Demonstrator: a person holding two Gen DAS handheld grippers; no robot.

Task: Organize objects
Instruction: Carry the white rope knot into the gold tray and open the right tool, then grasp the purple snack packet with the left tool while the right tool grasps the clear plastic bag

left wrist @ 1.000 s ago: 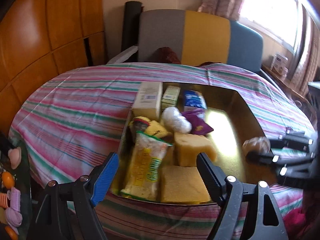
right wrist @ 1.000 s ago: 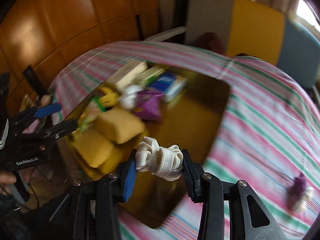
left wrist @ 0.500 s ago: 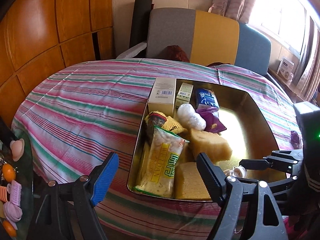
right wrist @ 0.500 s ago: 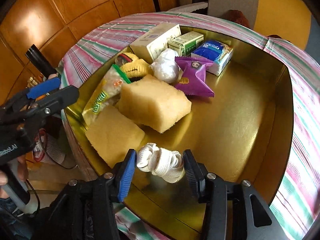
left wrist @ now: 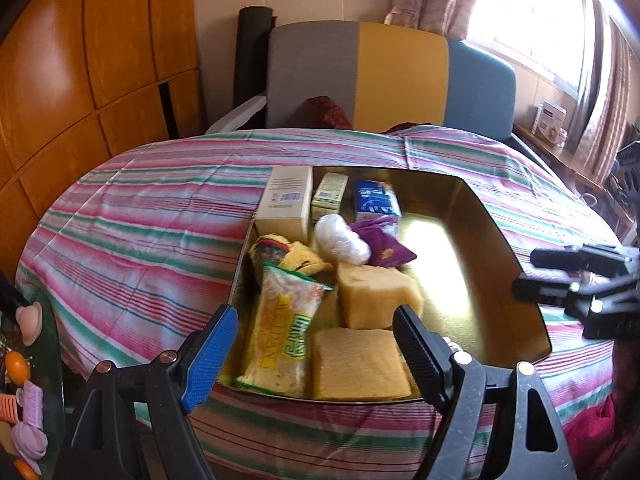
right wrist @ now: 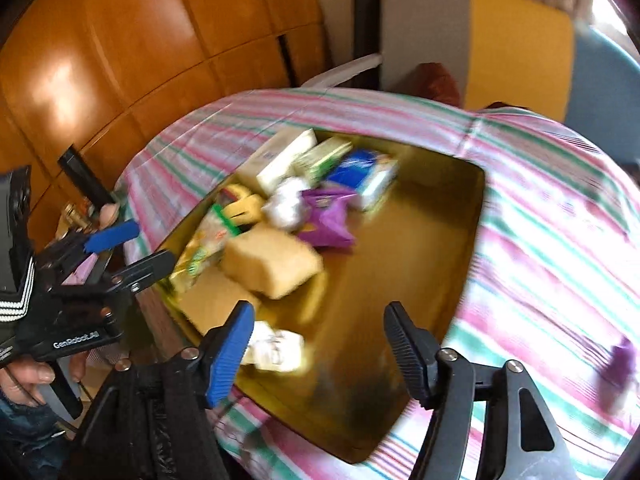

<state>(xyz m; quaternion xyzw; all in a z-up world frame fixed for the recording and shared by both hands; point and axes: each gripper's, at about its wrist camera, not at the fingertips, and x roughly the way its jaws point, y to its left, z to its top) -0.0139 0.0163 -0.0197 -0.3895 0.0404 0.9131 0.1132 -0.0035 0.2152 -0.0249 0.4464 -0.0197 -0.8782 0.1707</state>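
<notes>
A gold tray (left wrist: 460,264) on the striped tablecloth holds a cream box (left wrist: 286,196), a noodle pack (left wrist: 284,340), two yellow sponges (left wrist: 376,294) and other small packs. My left gripper (left wrist: 314,316) hangs open over the tray's near edge with nothing between its fingers. A white knotted rope (right wrist: 276,346) lies on the tray floor (right wrist: 400,248) near its front corner. My right gripper (right wrist: 319,312) is above it, jaws opening, and the rope sits free below the blue finger, not pressed. In the left wrist view the right gripper (left wrist: 536,274) is at the tray's right rim.
A small purple item (right wrist: 622,360) lies blurred on the cloth right of the tray. A grey, yellow and blue chair (left wrist: 384,76) stands behind the table, and wood panels line the left wall. A low stand with small toys (left wrist: 24,360) is at the left.
My right gripper carried the rope down into the tray, spread its jaws, let the rope drop and drew back up. The left gripper stayed open and barely moved.
</notes>
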